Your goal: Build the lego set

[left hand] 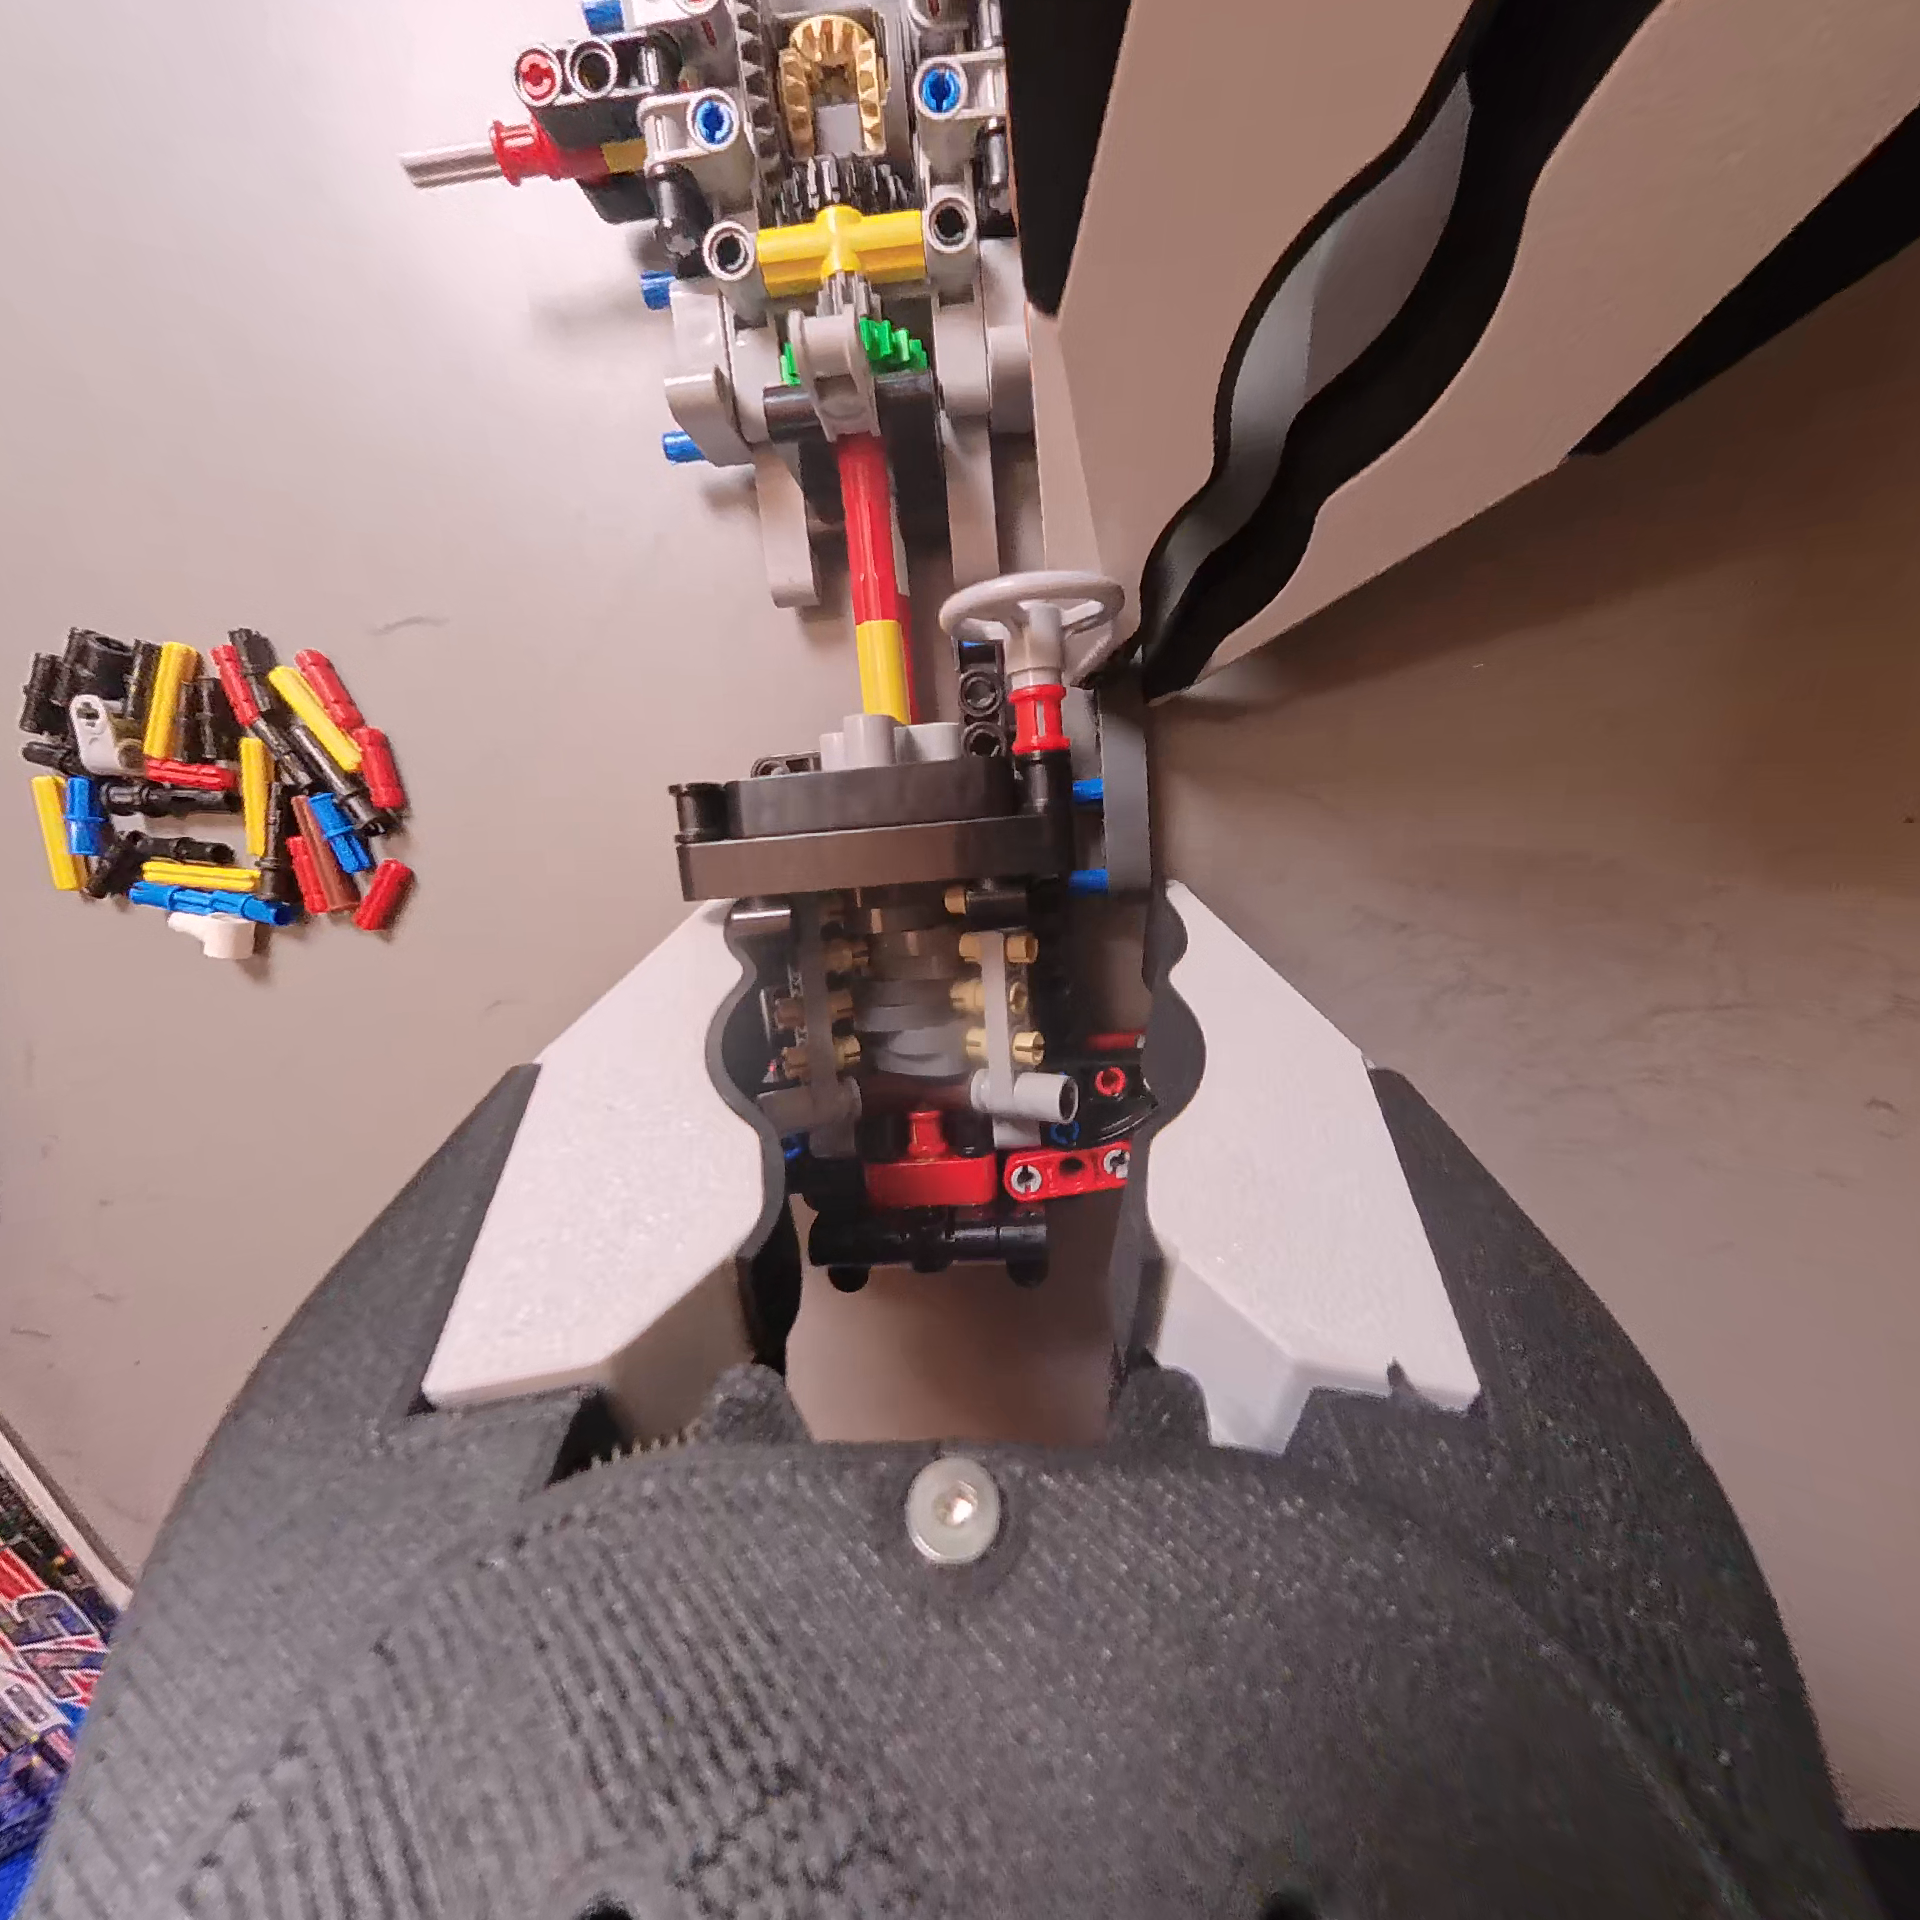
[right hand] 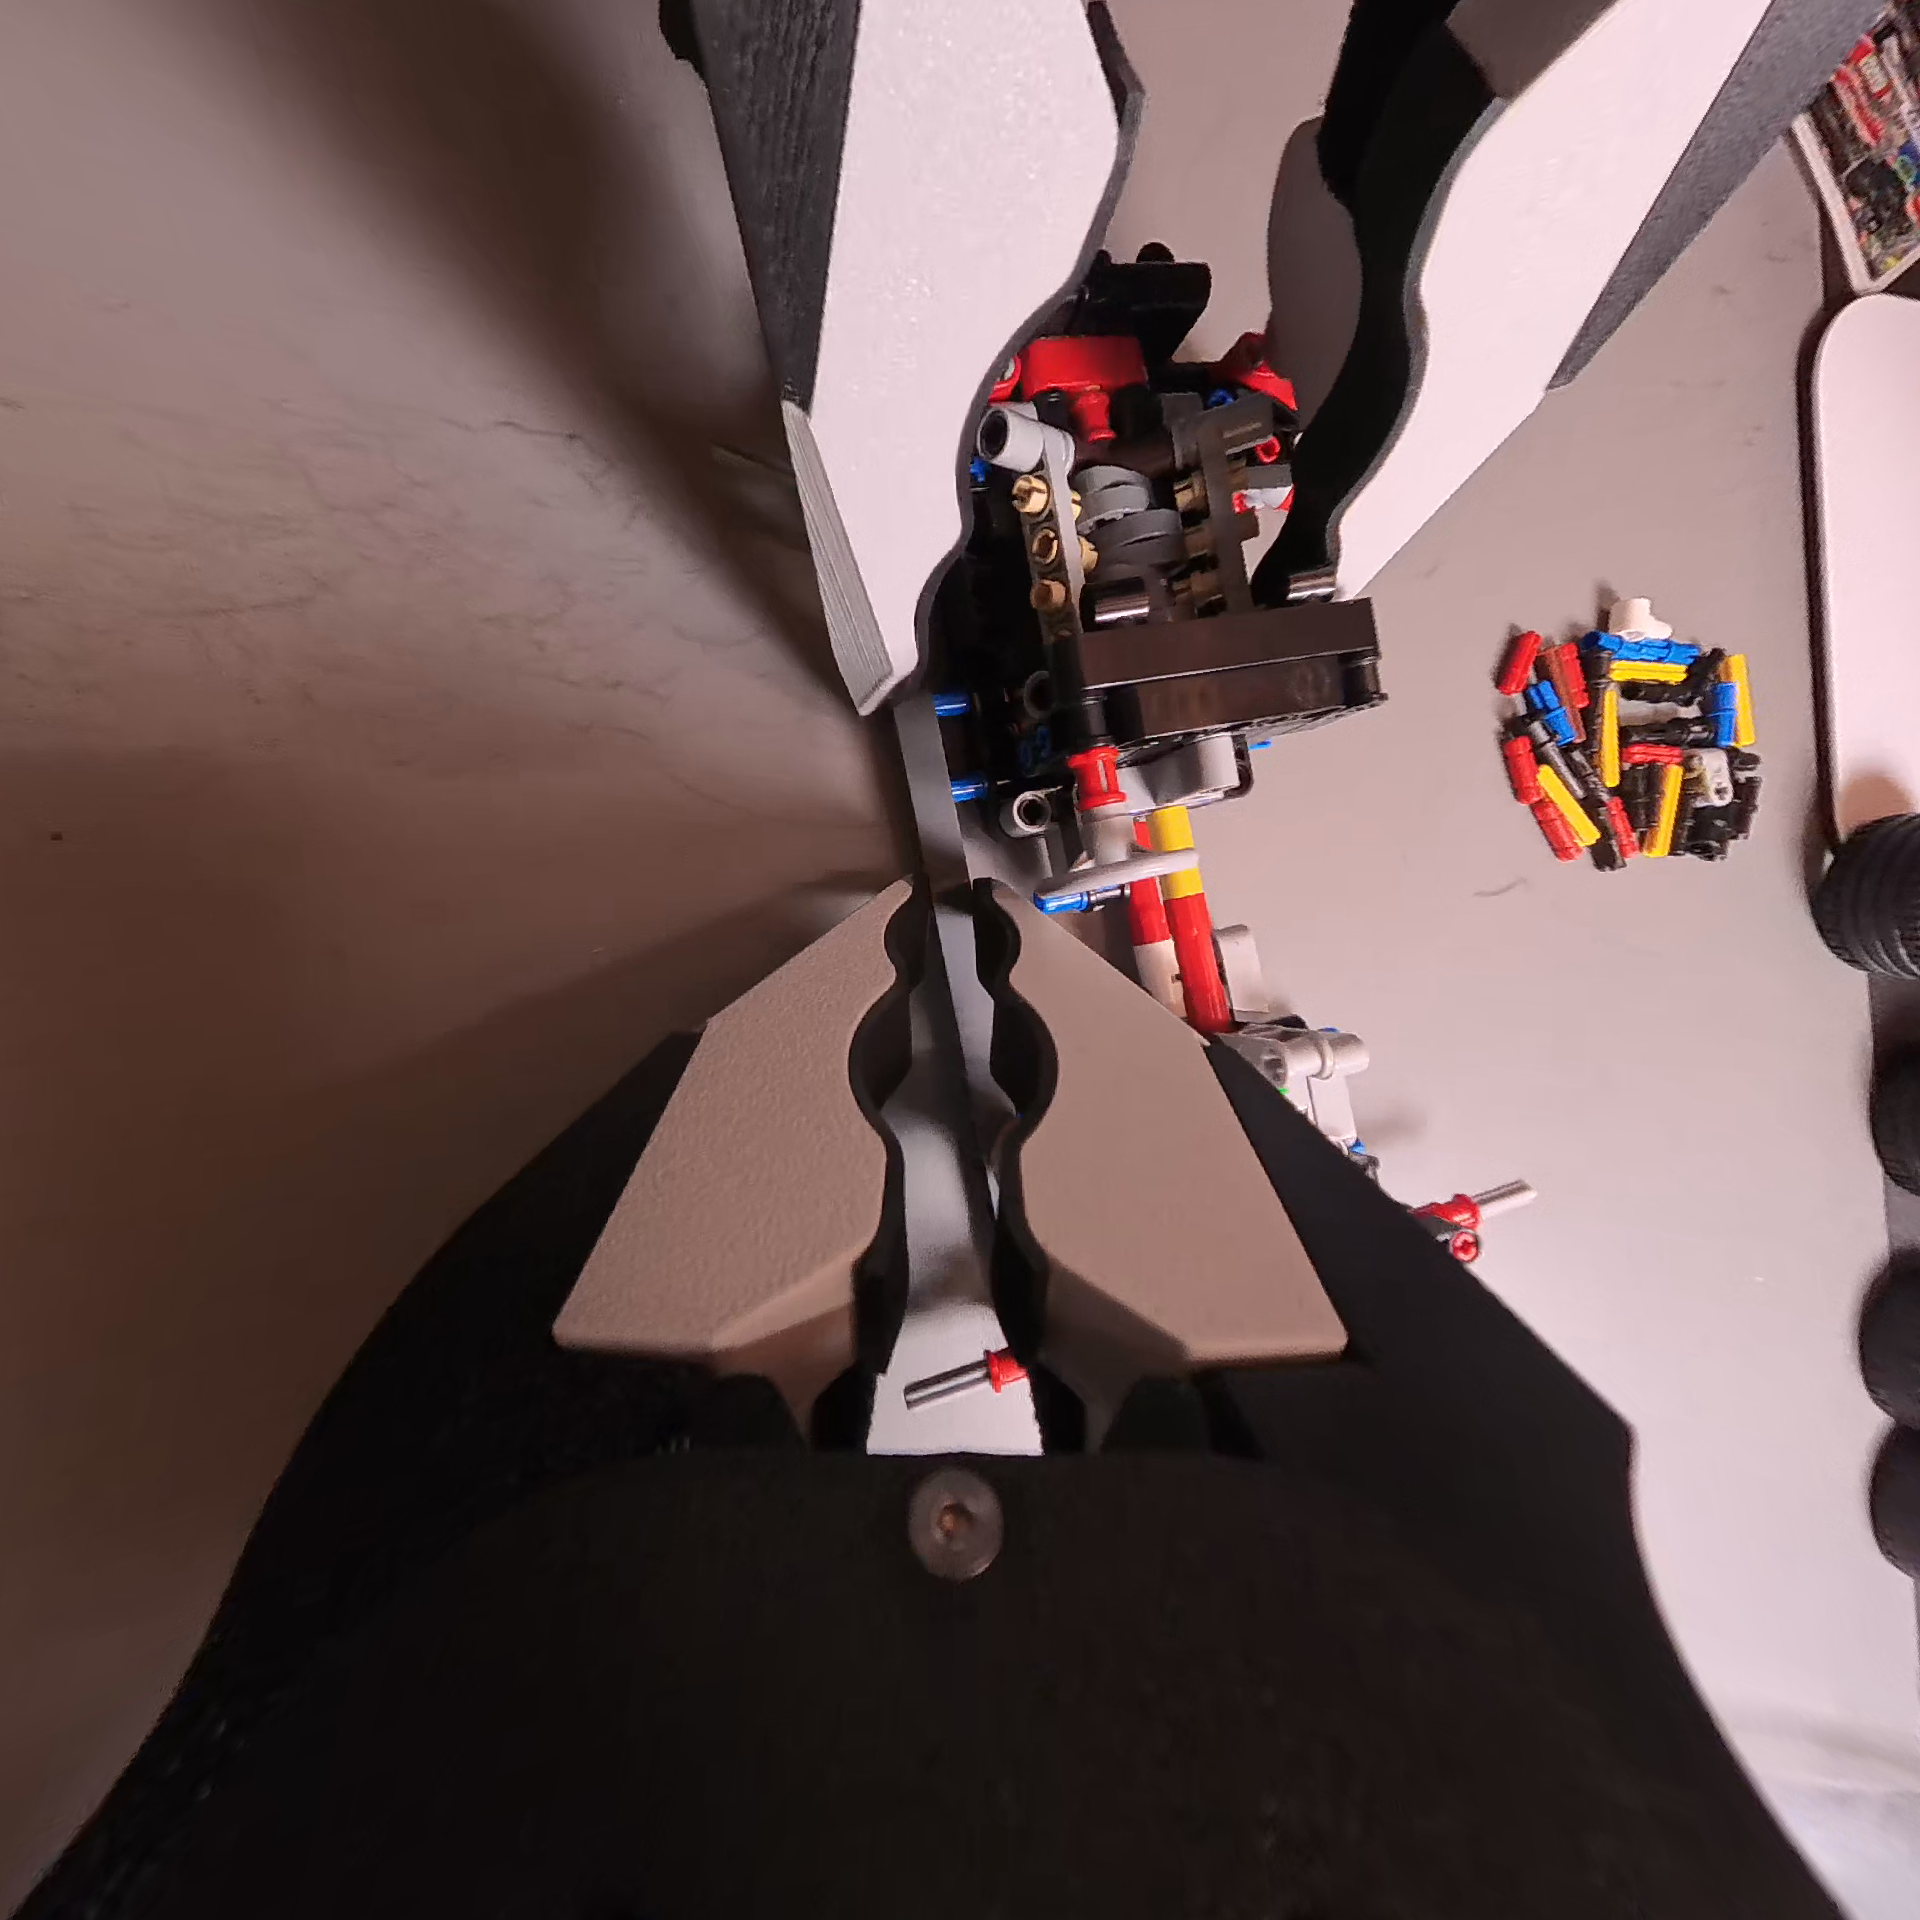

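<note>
Closest to me, my left claw (left hand: 961, 1060) is clamped around the engine end of the lego chassis (left hand: 883, 831), its white fingers (left hand: 623, 1143) pressing either flank of the block of grey and tan parts, and I judge that grip is there to steady the model on the bench (left hand: 312, 364) while the other side works. My right claw (right hand: 951, 914) is closed on a long dark grey beam (right hand: 935, 790), pinched along its length between the black pads, with the beam's far end lying against the blue pins (right hand: 951, 707) on the chassis flank; I read this as pressing the beam onto those pins. Just past that sits the small grey steering wheel (left hand: 1034, 613) on its red bush, and beyond it the red and yellow axle (left hand: 878, 582) runs toward the gear housing (left hand: 831, 125) at the far end. Off to one side, well apart from the model, lies a loose pile of pins and connectors (left hand: 208, 779), kept within reach for later steps. Black tyres (right hand: 1870, 894) show at the right wrist view's edge.
</note>
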Tool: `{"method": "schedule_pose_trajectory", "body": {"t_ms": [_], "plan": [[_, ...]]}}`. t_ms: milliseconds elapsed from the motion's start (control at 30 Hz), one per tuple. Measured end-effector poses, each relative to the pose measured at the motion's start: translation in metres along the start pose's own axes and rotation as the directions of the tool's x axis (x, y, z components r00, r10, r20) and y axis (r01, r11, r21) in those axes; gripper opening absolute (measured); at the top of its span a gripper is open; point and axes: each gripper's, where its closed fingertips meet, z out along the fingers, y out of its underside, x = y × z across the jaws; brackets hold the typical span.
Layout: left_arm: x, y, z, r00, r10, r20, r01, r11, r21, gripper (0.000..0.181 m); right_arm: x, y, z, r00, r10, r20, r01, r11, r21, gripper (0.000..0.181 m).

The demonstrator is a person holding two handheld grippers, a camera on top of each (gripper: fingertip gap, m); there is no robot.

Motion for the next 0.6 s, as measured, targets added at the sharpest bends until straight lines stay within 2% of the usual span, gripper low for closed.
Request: {"method": "schedule_pose_trajectory", "body": {"t_ms": [33, 167, 467, 600], "plan": [[-0.0001, 0.0006, -0.0004, 1.000, 0.011, -0.001, -0.011, 1.000, -0.001, 0.071, 0.0001, 0.0000, 0.0000, 1.000, 0.002, 0.000, -0.002, 1.000, 0.003, 0.005], [0.0000, 0.0025, -0.0020, 0.998, 0.057, 0.001, -0.057, 0.998, -0.016, 0.071, 0.0005, 0.0009, 0.0004, 1.000, 0.020, -0.010, -0.020, 1.000, -0.002, 0.005], [-0.0065, -0.0021, 0.0010, 1.000, -0.029, -0.011, 0.029, 0.999, 0.014, 0.072, 0.0047, -0.0030, 0.0026, 0.997, 0.030, -0.072, -0.028, 0.999, 0.020, 0.004], [-0.0085, -0.0023, 0.0017, 1.000, -0.013, 0.002, 0.013, 1.000, 0.002, 0.072, 0.0056, -0.0029, 0.0037, 0.996, 0.042, -0.082, -0.040, 0.999, 0.019, 0.004]]}}
